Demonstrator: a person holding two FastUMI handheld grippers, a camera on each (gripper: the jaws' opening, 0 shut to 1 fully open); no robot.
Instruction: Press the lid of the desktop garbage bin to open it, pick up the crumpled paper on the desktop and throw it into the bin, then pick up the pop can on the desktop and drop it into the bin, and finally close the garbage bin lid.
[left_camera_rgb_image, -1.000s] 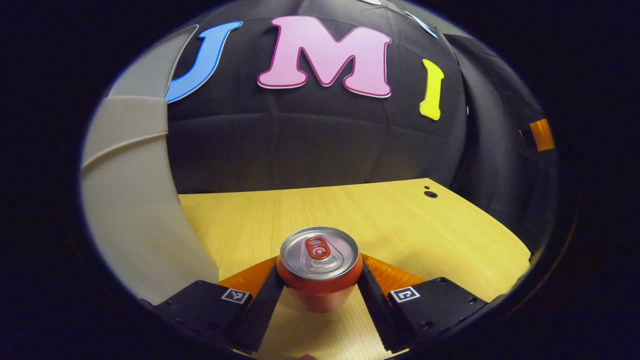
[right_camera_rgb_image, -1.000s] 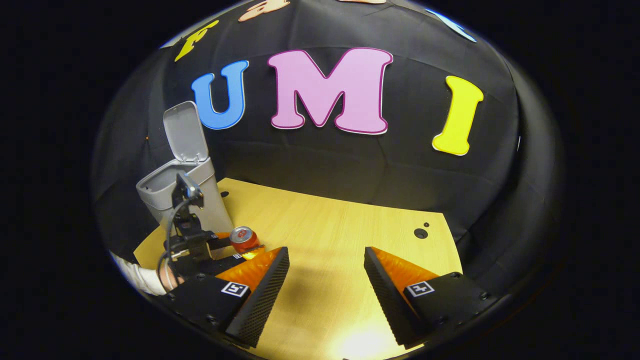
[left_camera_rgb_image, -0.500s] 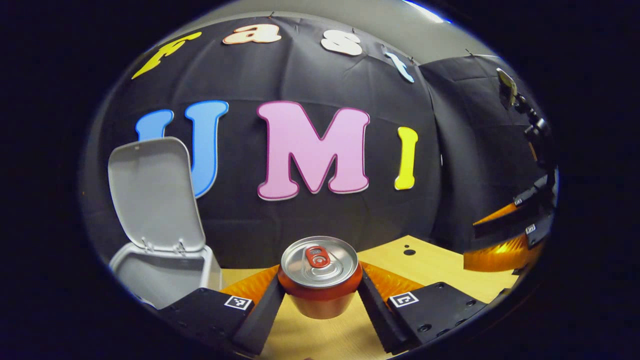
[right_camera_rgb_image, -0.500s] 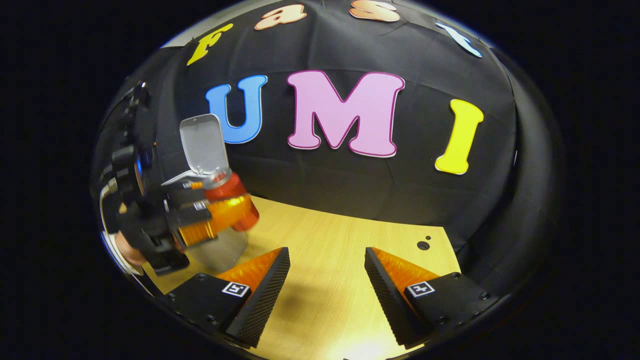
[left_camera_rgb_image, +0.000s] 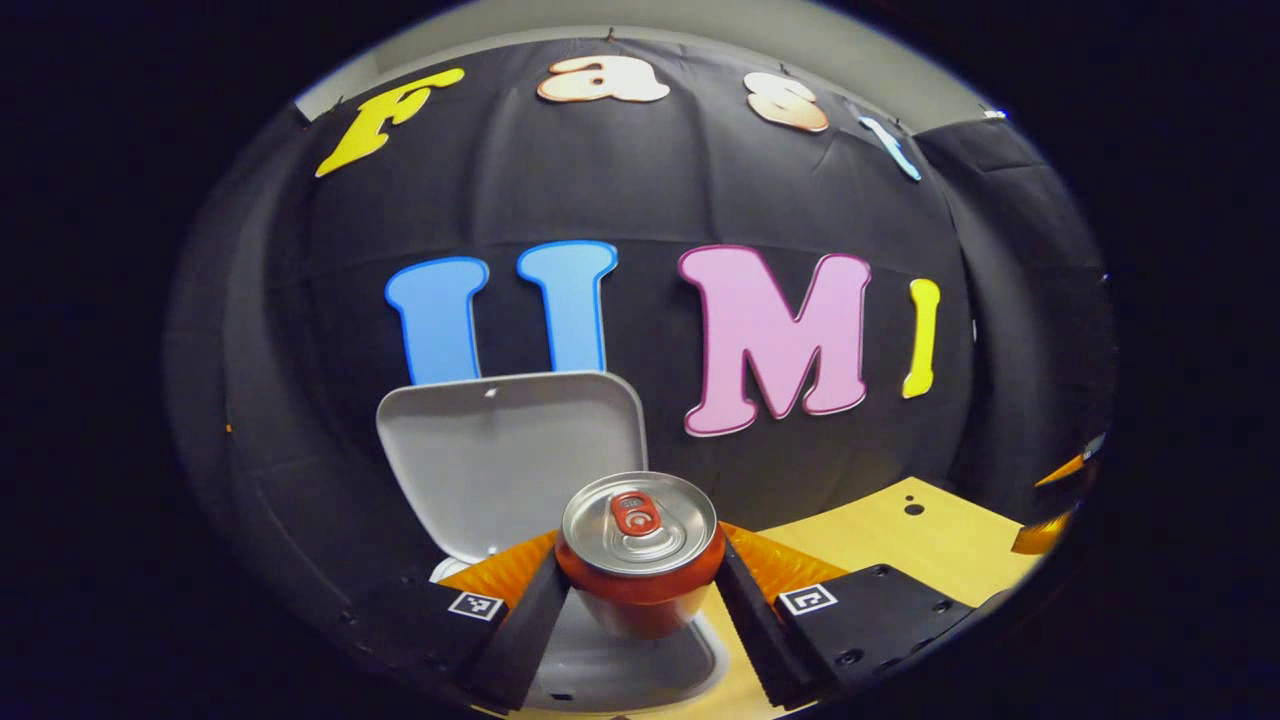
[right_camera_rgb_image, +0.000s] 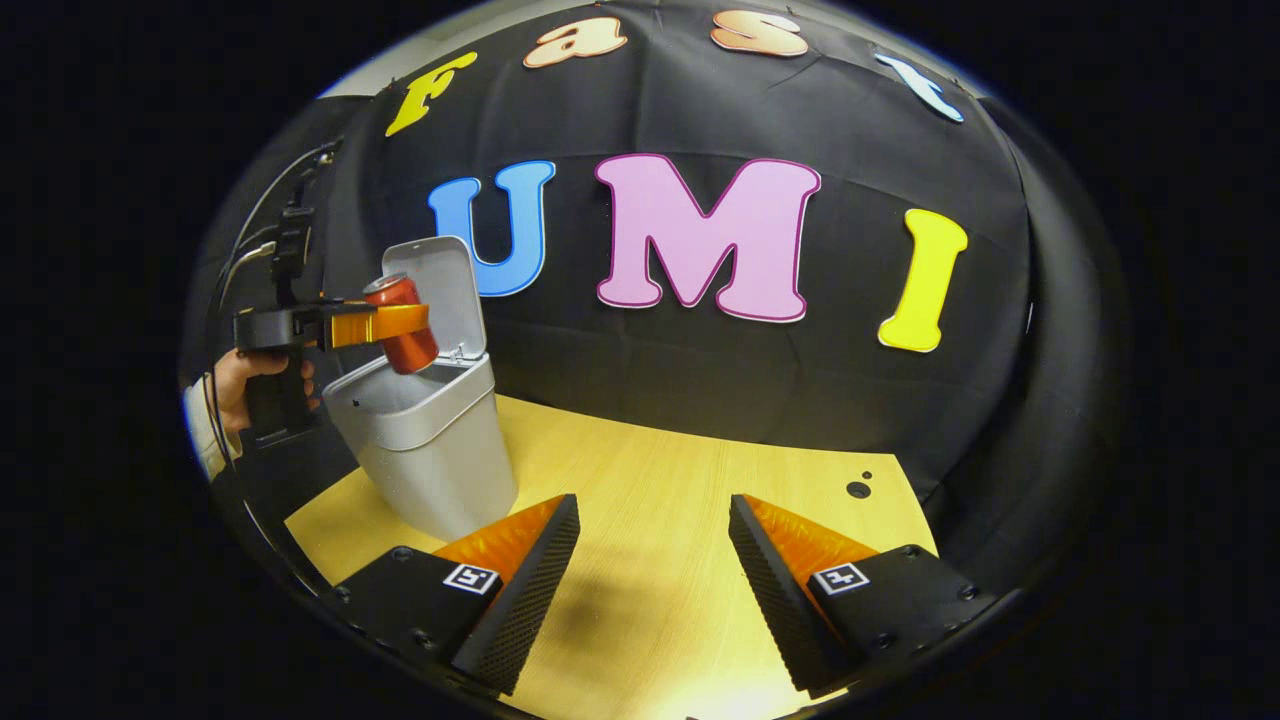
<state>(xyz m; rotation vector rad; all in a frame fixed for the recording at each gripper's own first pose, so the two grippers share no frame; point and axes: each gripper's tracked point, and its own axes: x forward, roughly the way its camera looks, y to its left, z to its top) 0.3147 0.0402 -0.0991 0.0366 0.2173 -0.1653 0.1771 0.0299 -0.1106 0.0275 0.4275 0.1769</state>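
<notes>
Left gripper view: left gripper (left_camera_rgb_image: 640, 590) clenched on the red aluminium pop can (left_camera_rgb_image: 640, 545), upright, above the open mouth of the grey plastic desktop bin (left_camera_rgb_image: 630, 660); raised lid (left_camera_rgb_image: 510, 455) behind; contents hidden. Risk: early release clips the rim.

Right gripper view: right gripper (right_camera_rgb_image: 655, 560) released, empty, over the wooden tabletop's (right_camera_rgb_image: 650, 470) near edge; can (right_camera_rgb_image: 400, 320) over bin (right_camera_rgb_image: 430, 440) near the left edge; interior unseen.

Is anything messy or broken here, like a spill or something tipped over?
Nothing stands out. The left gripper holds the pop can upright over the open garbage bin, whose lid stands up. The right gripper hovers open over the wooden desktop. No spill or damage shows.
</notes>
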